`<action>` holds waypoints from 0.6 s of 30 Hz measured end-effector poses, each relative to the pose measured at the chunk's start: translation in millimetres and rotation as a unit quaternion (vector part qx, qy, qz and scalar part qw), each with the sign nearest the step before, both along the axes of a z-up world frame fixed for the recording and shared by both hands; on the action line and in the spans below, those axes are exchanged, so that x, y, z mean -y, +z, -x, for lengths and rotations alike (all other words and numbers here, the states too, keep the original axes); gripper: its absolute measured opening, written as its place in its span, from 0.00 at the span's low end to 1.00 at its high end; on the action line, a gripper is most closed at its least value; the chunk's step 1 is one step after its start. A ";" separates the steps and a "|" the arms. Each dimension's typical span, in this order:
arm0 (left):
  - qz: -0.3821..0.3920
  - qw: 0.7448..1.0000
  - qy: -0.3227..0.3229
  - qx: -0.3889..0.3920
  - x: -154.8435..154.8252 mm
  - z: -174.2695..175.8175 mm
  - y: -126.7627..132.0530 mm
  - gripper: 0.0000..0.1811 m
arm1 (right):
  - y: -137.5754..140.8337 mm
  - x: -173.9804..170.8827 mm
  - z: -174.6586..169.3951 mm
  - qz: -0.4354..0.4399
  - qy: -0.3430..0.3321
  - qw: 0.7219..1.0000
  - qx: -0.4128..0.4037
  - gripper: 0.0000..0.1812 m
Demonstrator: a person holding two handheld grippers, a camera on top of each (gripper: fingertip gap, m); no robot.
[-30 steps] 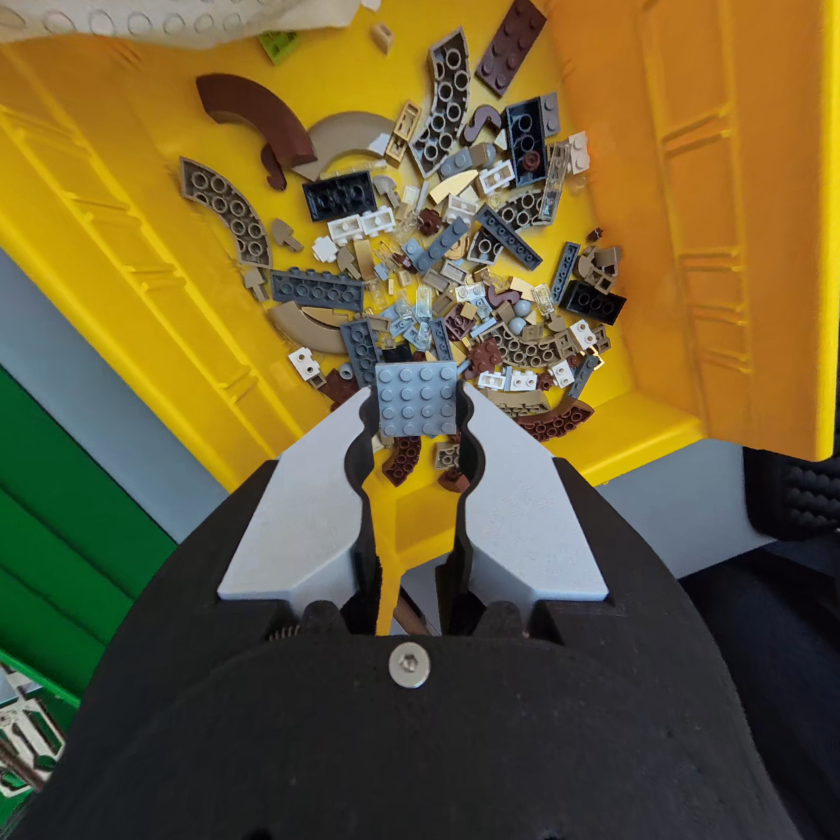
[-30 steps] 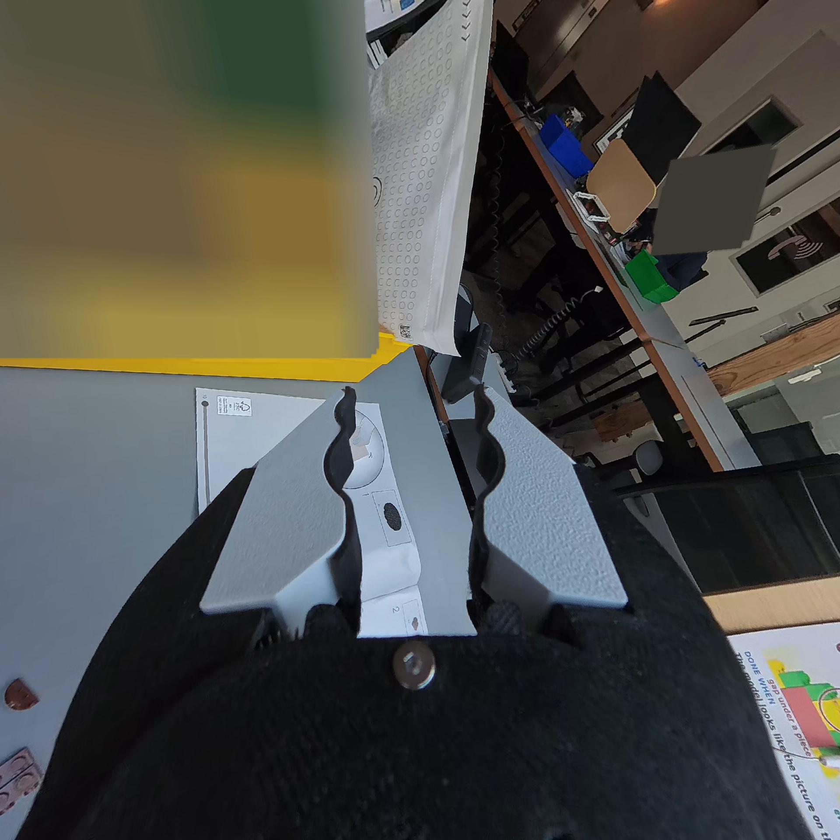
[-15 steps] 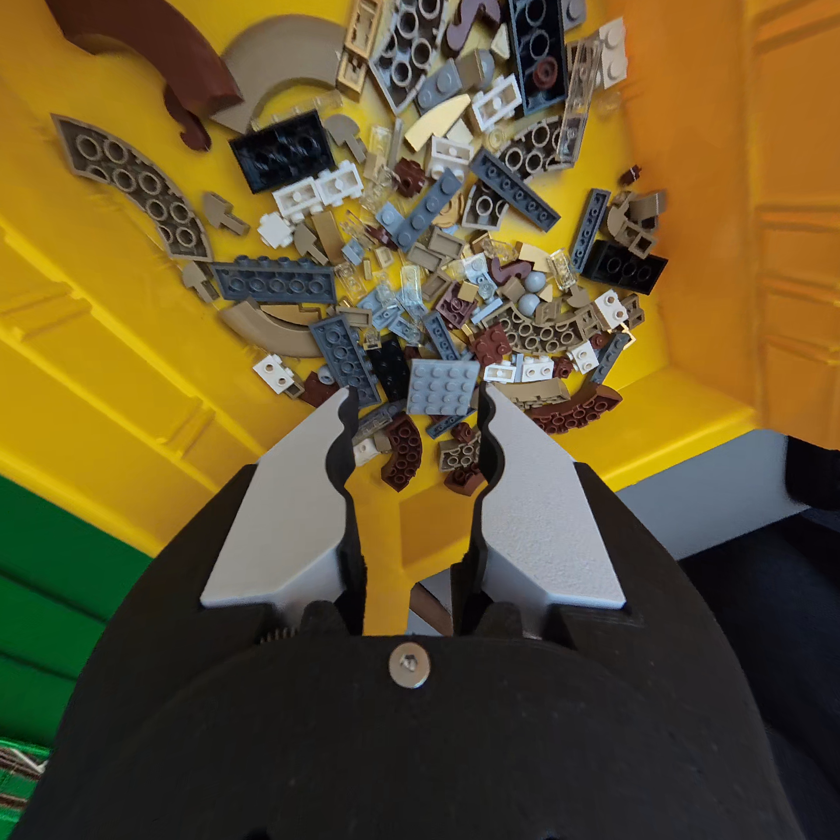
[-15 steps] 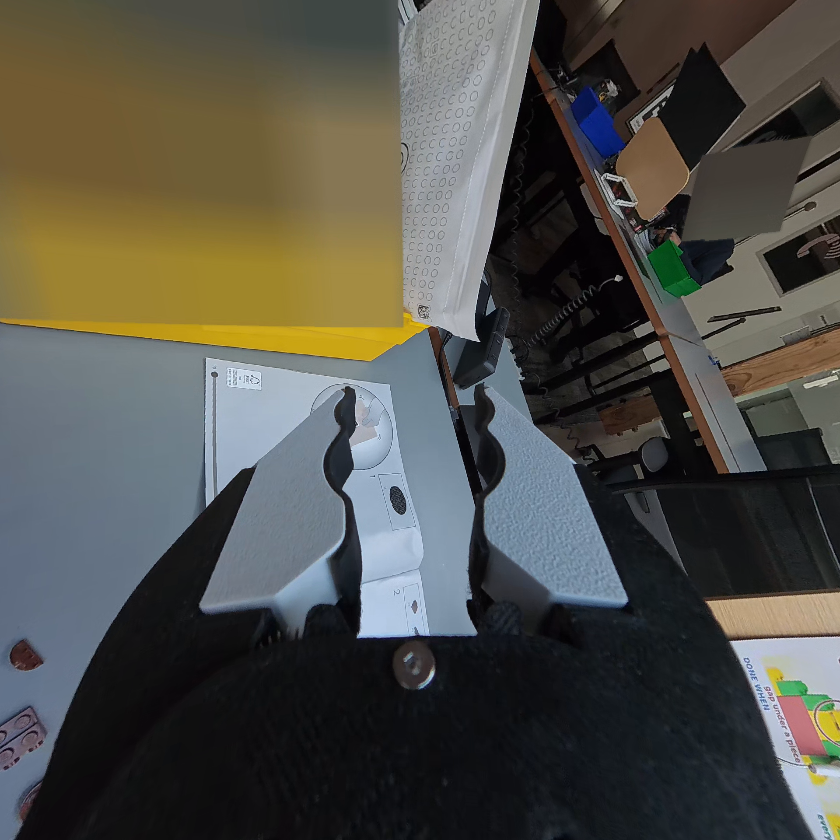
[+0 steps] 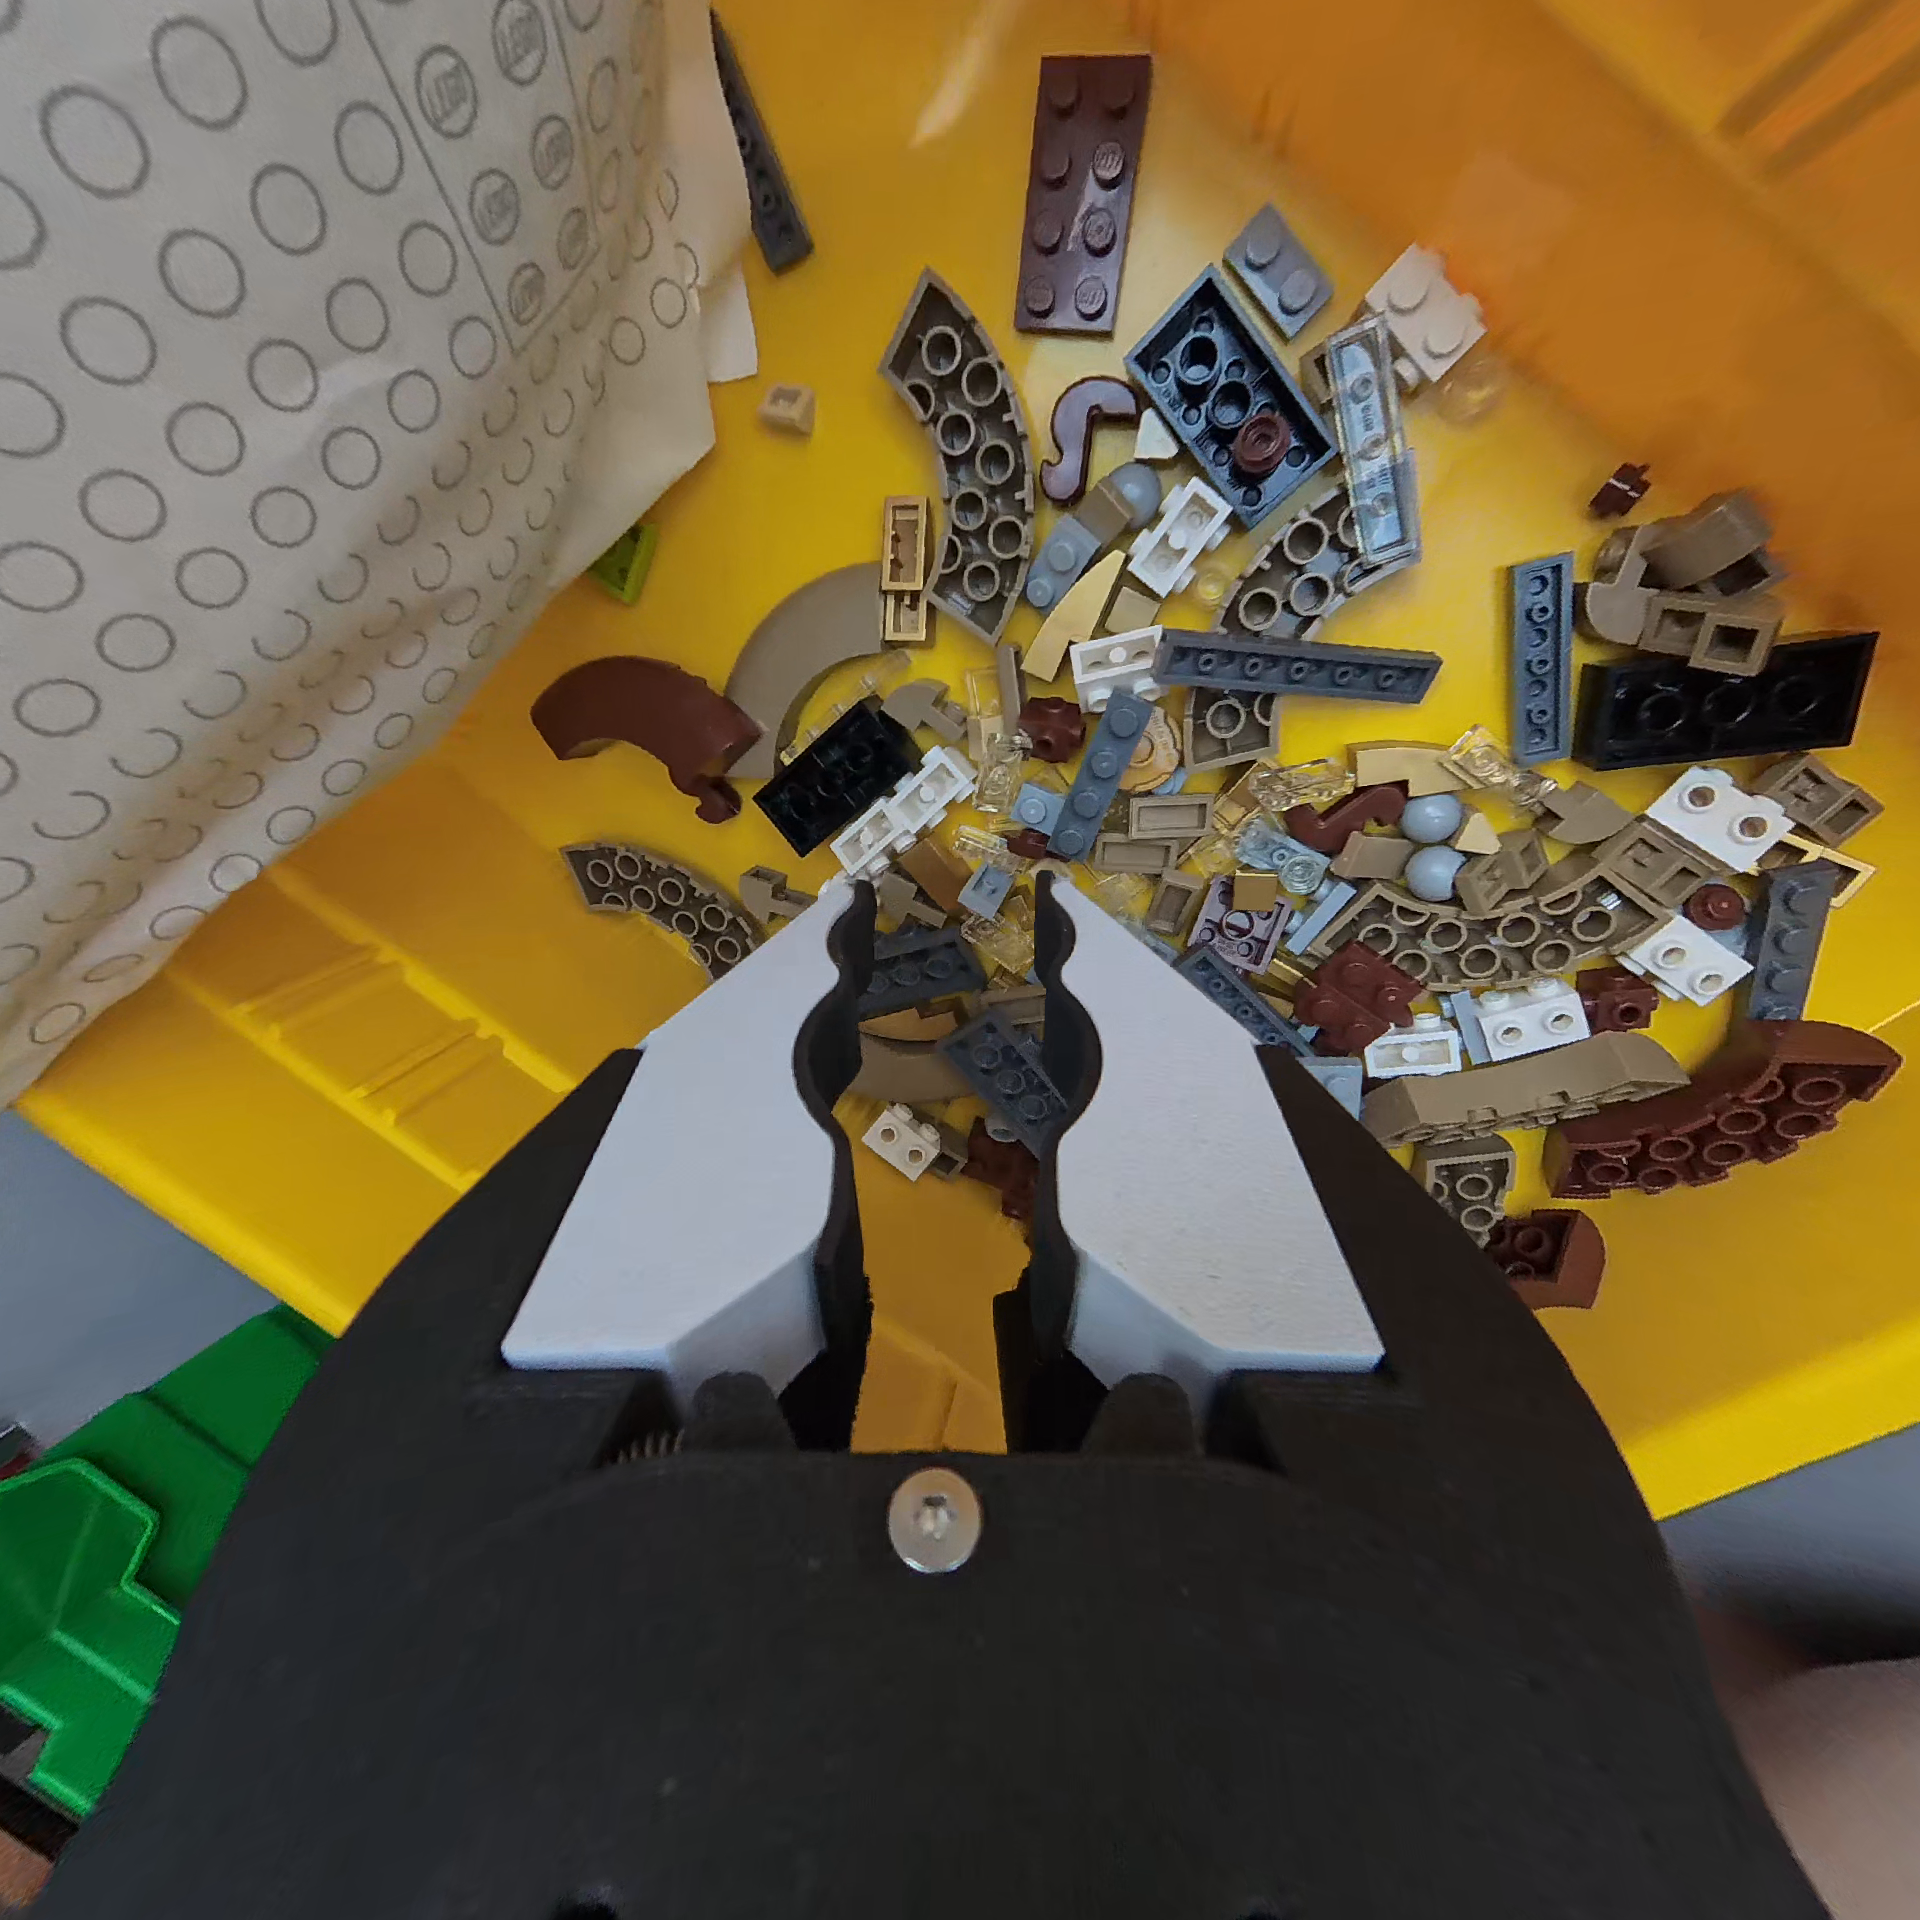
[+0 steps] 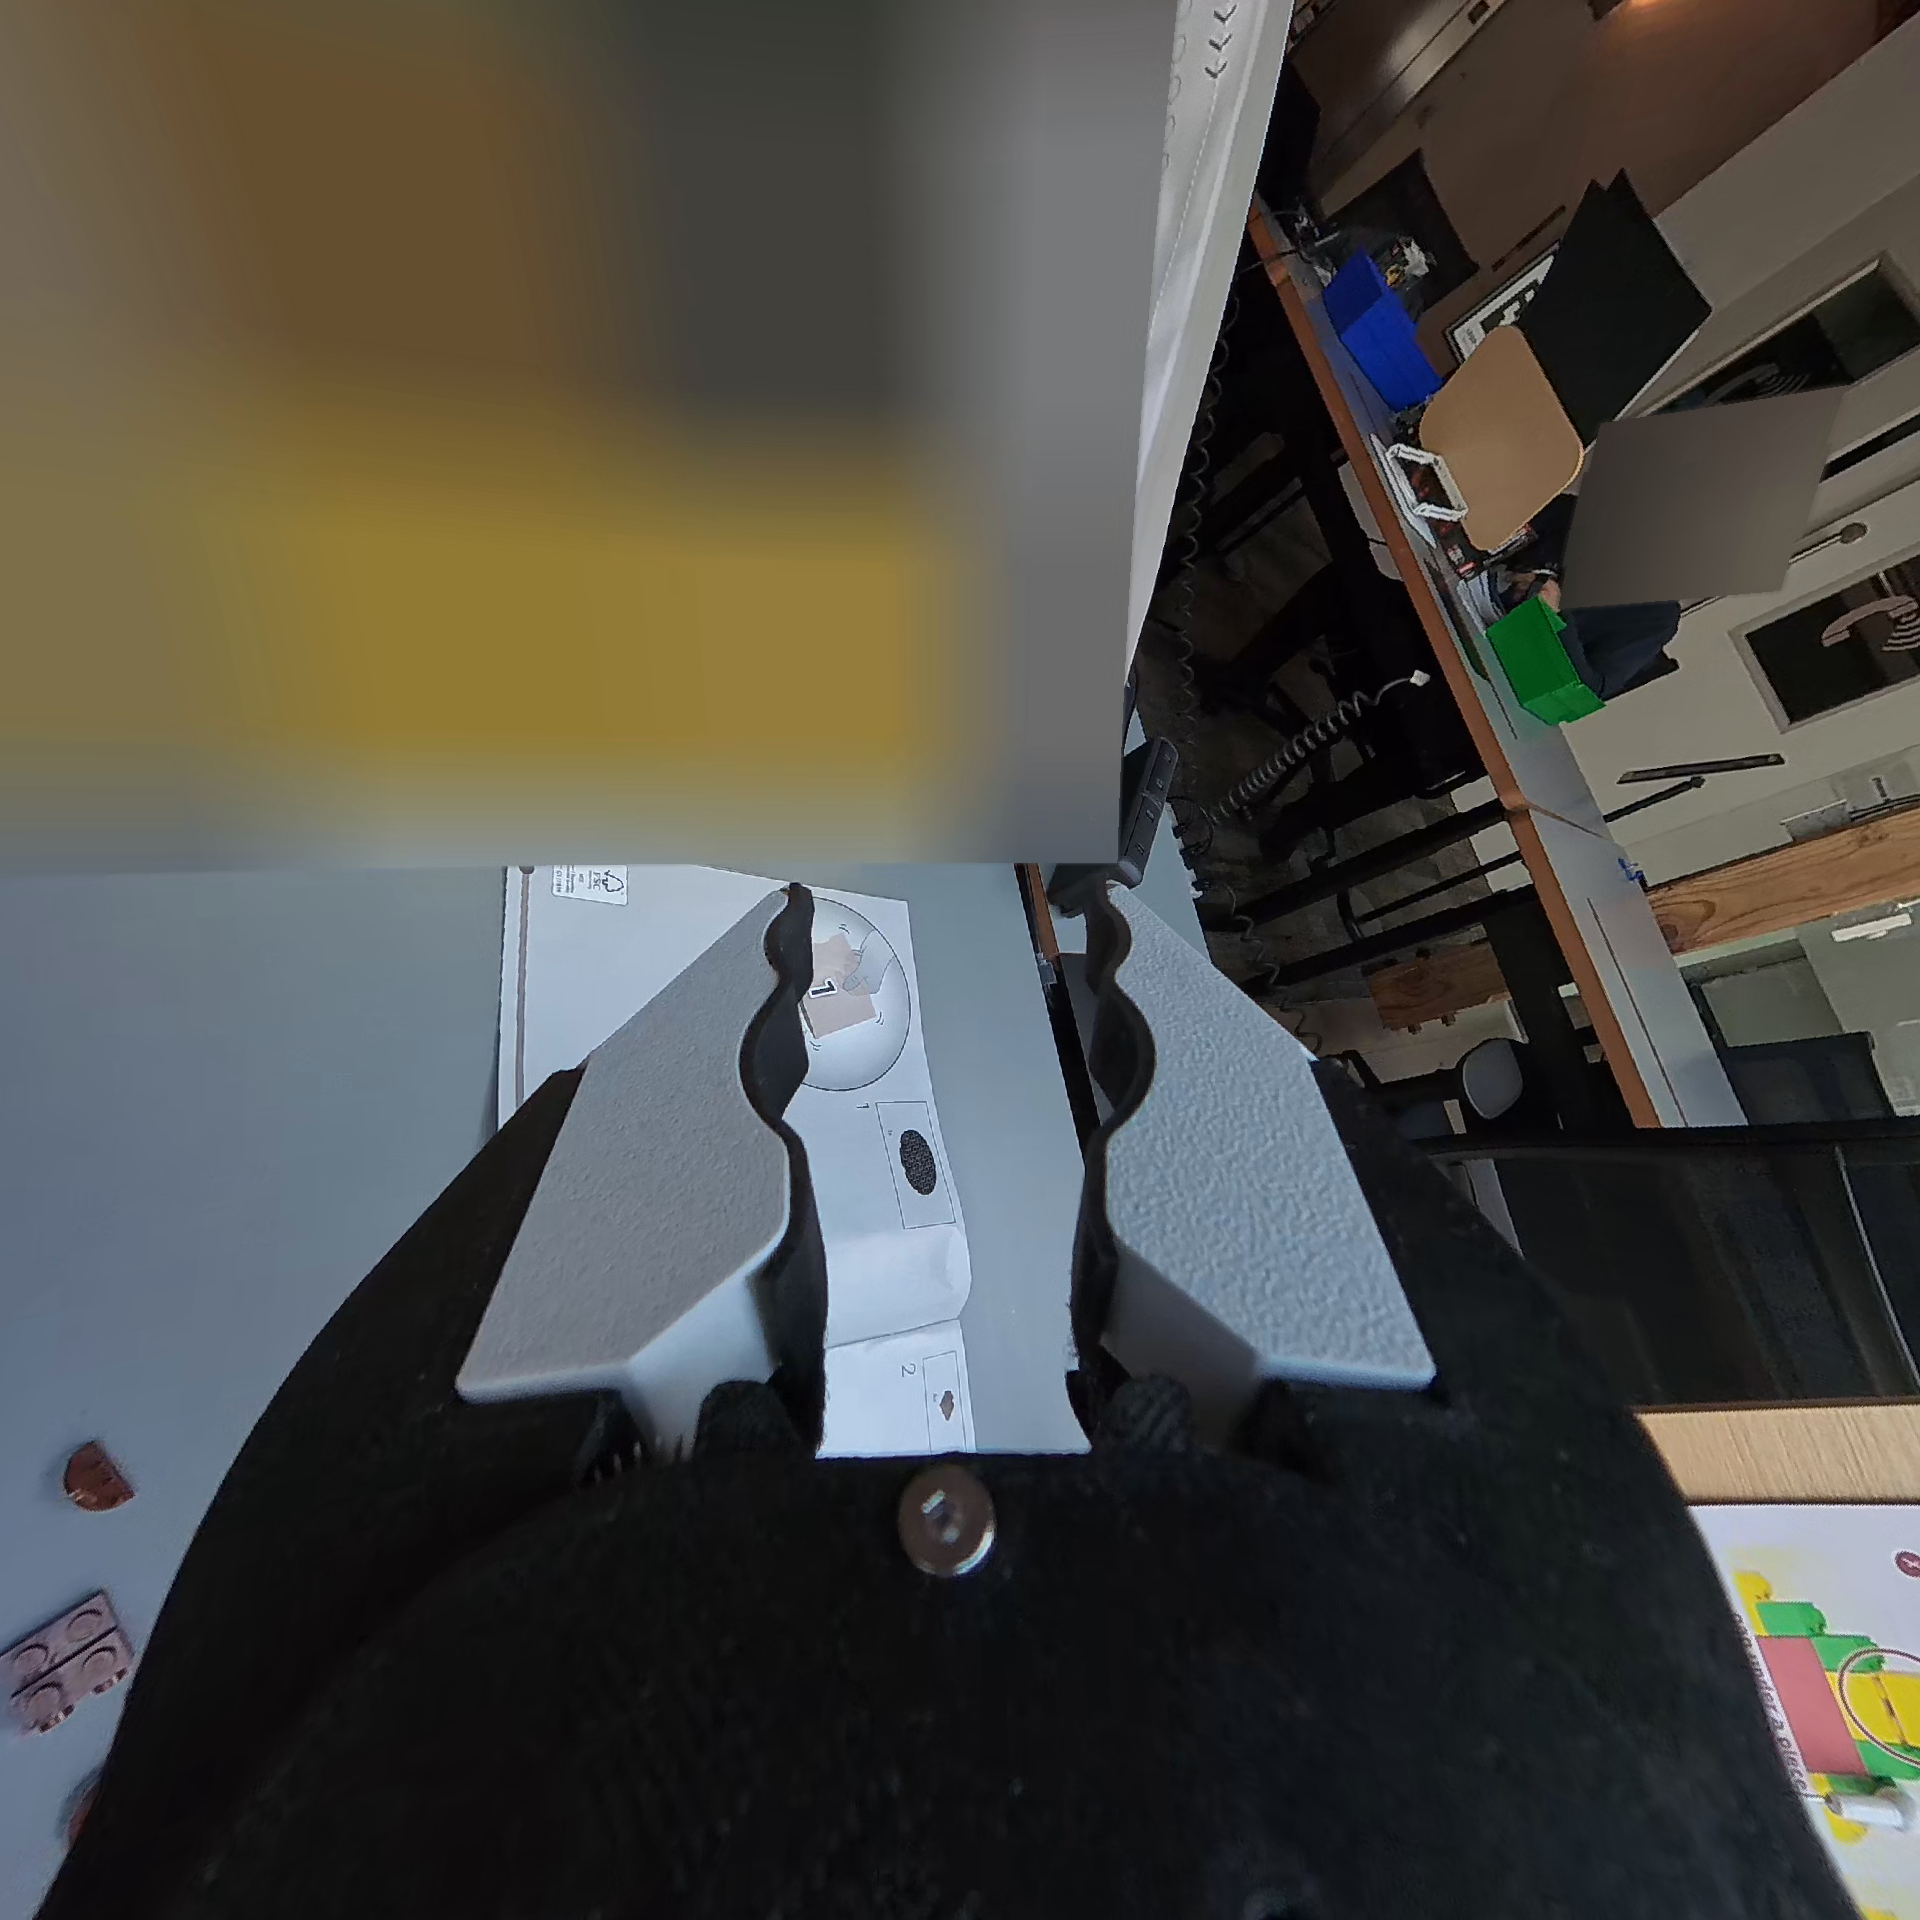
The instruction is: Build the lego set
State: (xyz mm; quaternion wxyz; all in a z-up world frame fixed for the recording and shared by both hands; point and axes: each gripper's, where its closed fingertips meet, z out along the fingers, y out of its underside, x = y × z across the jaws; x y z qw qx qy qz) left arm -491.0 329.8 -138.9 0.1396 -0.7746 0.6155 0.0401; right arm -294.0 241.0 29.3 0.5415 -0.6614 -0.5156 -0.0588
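A: Where does the left gripper [image 5: 948, 904] stand?

B: It hangs over the yellow bin [image 5: 343, 1049], its fingers spread with nothing between them. Past the fingertips lies the heap of loose Lego pieces [image 5: 1247, 790], most of it ahead and to the right of the right finger.

A: What shows in the gap?

B: Dark grey plates [image 5: 1003, 1065] and a small white brick [image 5: 902, 1141] on the bin floor. Just left of the left fingertip lies a tan curved plate [image 5: 660, 902]; beyond it, a reddish-brown arch [image 5: 644, 722]. A brown plate [image 5: 1083, 192] lies far ahead, and a paper bag printed with circles [image 5: 281, 416] fills the far left.

A: And the right gripper [image 6: 940, 902]?

B: Also spread and empty, held above the grey table [image 6: 239, 1122]. The instruction sheet [image 6: 894, 1164] lies between and beyond its fingers. Well left of the left finger rest a reddish-brown square plate [image 6: 64, 1660] and a reddish-brown half-round piece [image 6: 96, 1475].
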 end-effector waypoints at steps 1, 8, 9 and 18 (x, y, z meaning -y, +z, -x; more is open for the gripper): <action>0.004 1.000 0.000 0.000 0.4 1.5 -1.5 0.16 | 0.1 0.4 0.4 0.000 0.001 1.000 0.000 0.29; 0.015 1.000 -0.020 0.007 1.9 -6.5 -10.1 0.15 | -0.9 -0.1 -1.1 0.002 0.001 1.000 0.001 0.29; 0.017 0.999 -0.026 0.009 3.6 -8.1 -10.3 0.15 | -1.1 -0.1 -1.1 0.003 0.002 1.000 0.001 0.29; 0.038 0.999 -0.037 0.010 11.5 -10.8 -14.2 0.08 | -4.2 1.2 0.3 0.007 0.005 1.000 0.010 0.29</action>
